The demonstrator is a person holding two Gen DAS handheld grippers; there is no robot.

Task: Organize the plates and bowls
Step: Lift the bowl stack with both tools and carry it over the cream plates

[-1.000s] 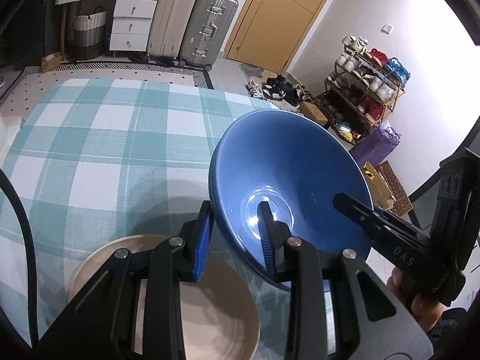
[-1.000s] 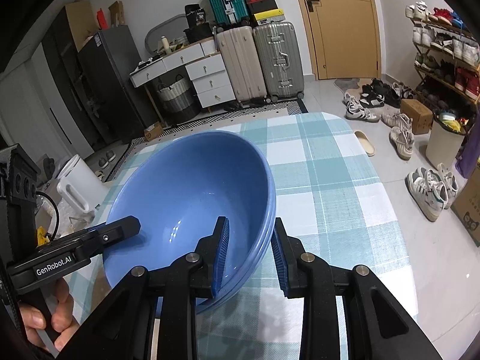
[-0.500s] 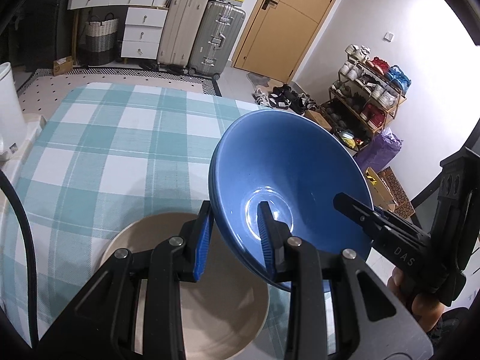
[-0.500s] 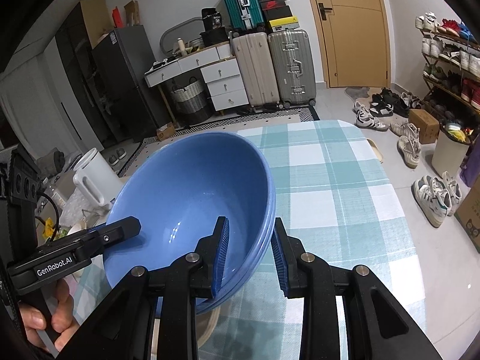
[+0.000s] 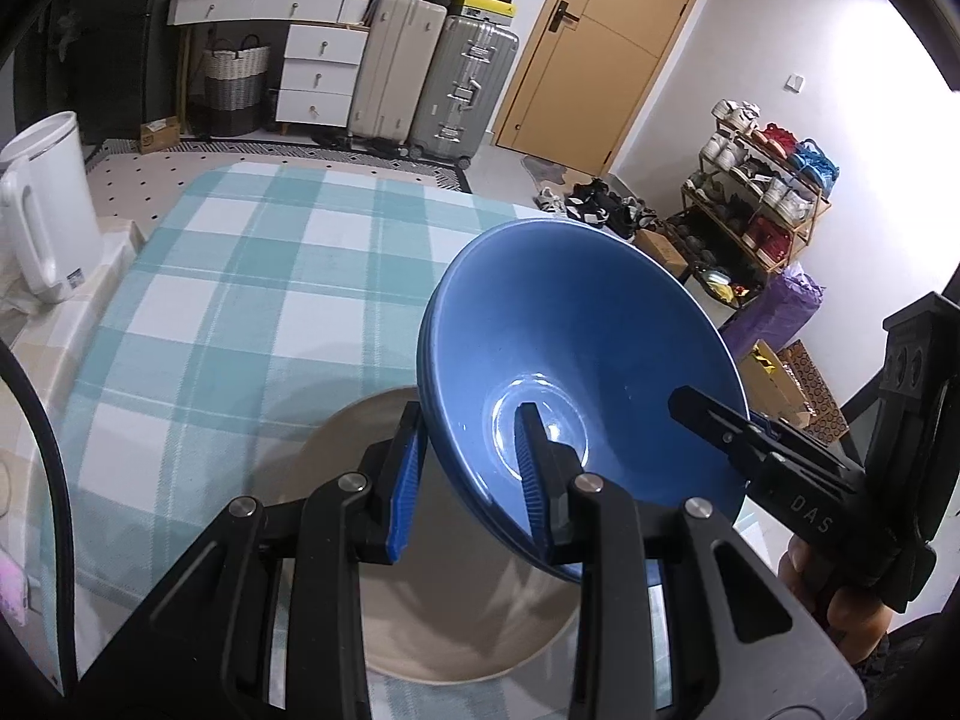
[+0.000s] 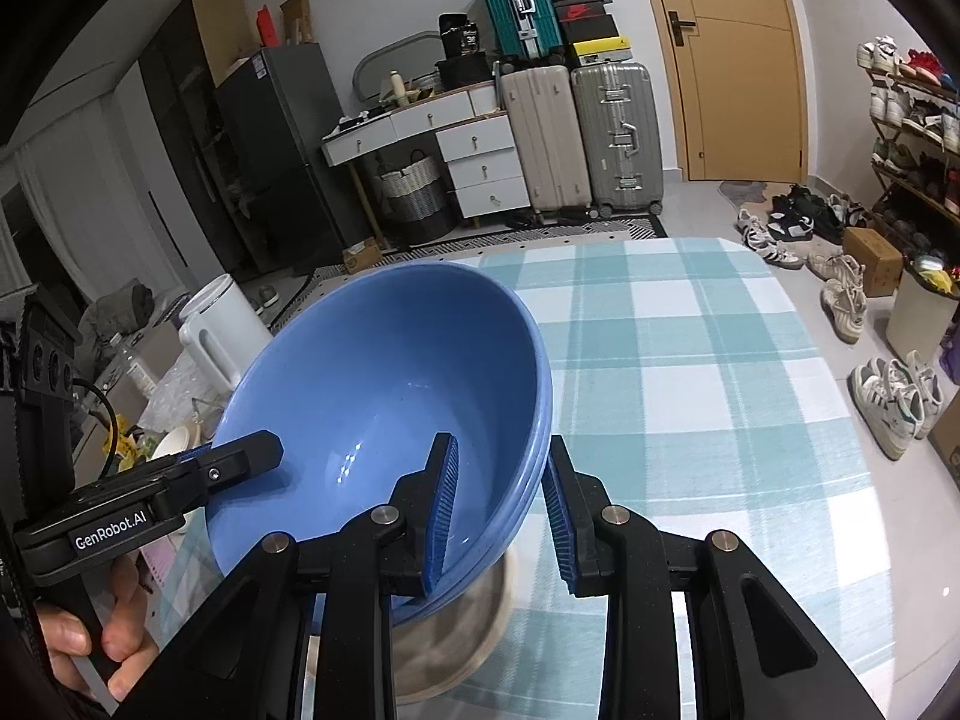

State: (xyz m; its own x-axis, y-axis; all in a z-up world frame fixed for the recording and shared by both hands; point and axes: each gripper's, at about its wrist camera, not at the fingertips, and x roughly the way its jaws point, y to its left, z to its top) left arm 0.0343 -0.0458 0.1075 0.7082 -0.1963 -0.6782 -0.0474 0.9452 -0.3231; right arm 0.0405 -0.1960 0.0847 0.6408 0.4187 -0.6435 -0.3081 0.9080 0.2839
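Note:
A stack of blue bowls [image 5: 576, 330] is held in the air between both grippers, over a beige plate [image 5: 456, 594] on the checked tablecloth. My left gripper [image 5: 468, 480] is shut on the stack's near rim, one finger inside and one outside. My right gripper [image 6: 498, 510] is shut on the opposite rim of the blue bowls [image 6: 384, 396] in the same way. The beige plate [image 6: 456, 642] shows below the bowls in the right wrist view, mostly hidden. Each gripper also appears in the other's view, clamped on the far rim.
A teal and white checked tablecloth [image 5: 252, 300] covers the table. A white kettle [image 5: 48, 222] stands off the table's left side. Suitcases, drawers, a door and a shoe rack [image 5: 762, 192] stand beyond the table.
Both grippers have carried the blue bowls back toward the near side of the table. The bowls now hang over the beige plate, which has come further into view beneath them.

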